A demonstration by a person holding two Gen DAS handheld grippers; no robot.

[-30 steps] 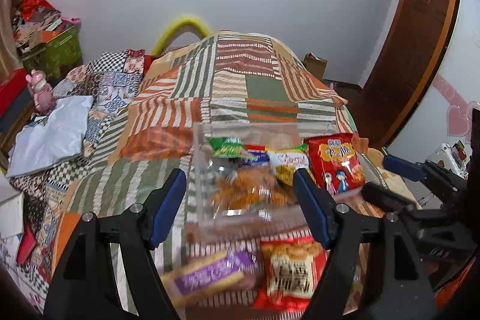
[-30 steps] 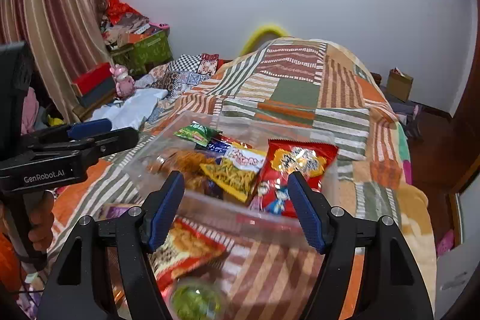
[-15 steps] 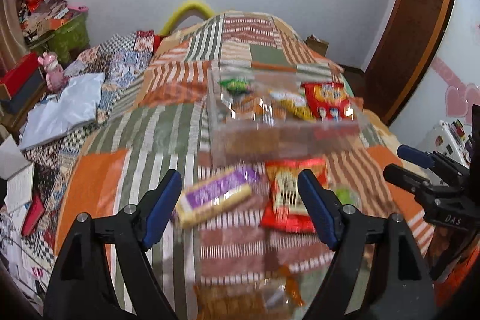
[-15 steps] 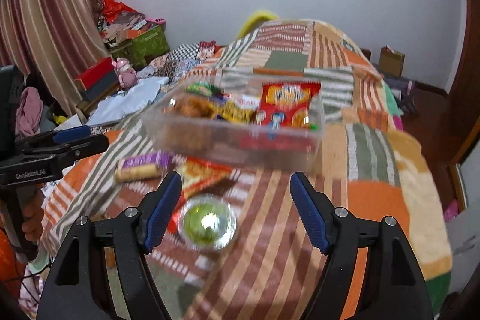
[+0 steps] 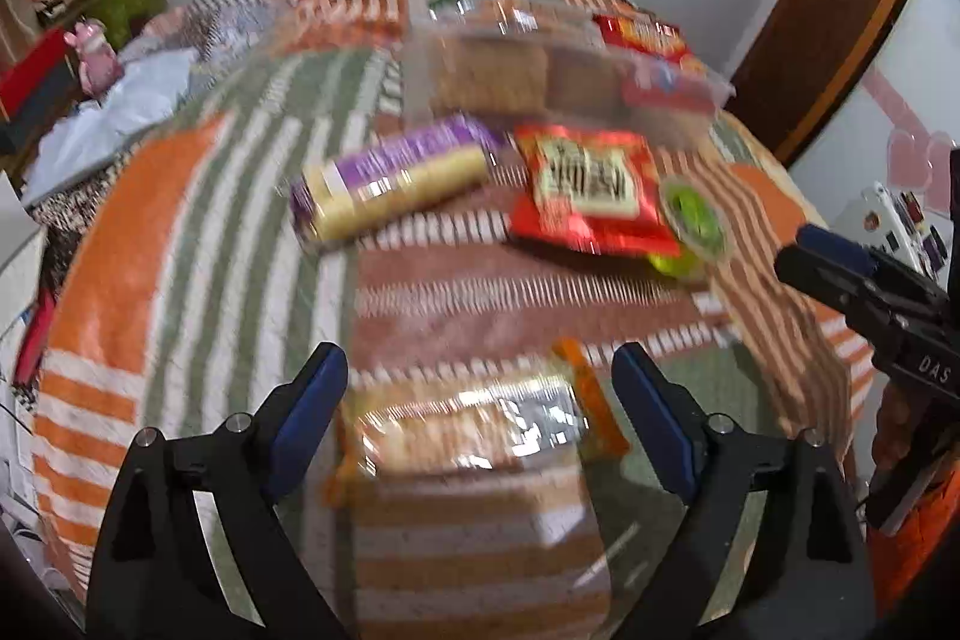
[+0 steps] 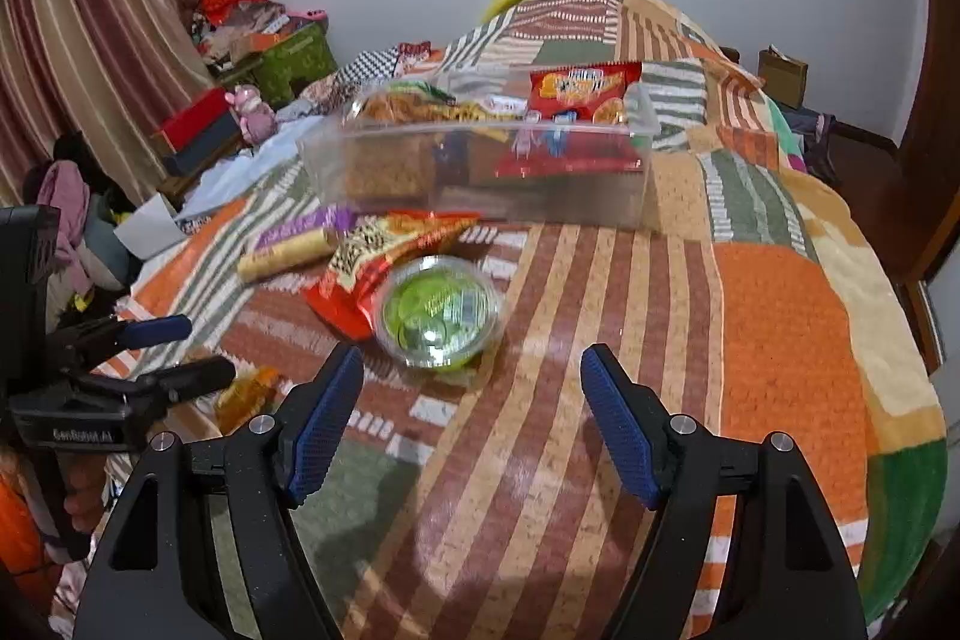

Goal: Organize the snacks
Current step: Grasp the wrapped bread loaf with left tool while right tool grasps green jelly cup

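Loose snacks lie on the striped blanket in front of a clear plastic bin [image 6: 480, 172] that holds several snack bags. They are a purple biscuit pack [image 5: 390, 178], a red bag [image 5: 591, 187] and a green lidded cup [image 6: 441, 310]. My left gripper [image 5: 480, 394] points down over a clear-wrapped snack pack with orange ends [image 5: 474, 430]. Its jaws are opening, with the pack between them and the pads clear of it. My right gripper [image 6: 474, 388] is open and holds nothing, the green cup lying just ahead of its fingertips.
The bed's patchwork blanket [image 6: 780, 340] falls away at the right edge. To the left are curtains, boxes and a pink toy [image 6: 255, 112]. A wooden door [image 5: 840, 10] stands at the right. The left gripper [image 6: 198, 349] shows in the right wrist view, with a hand under it.
Both grippers have drawn back from the bin and dipped toward the blanket. The left jaws have widened and the wrapped pack now sits between them. The green cup has come before the right fingers.
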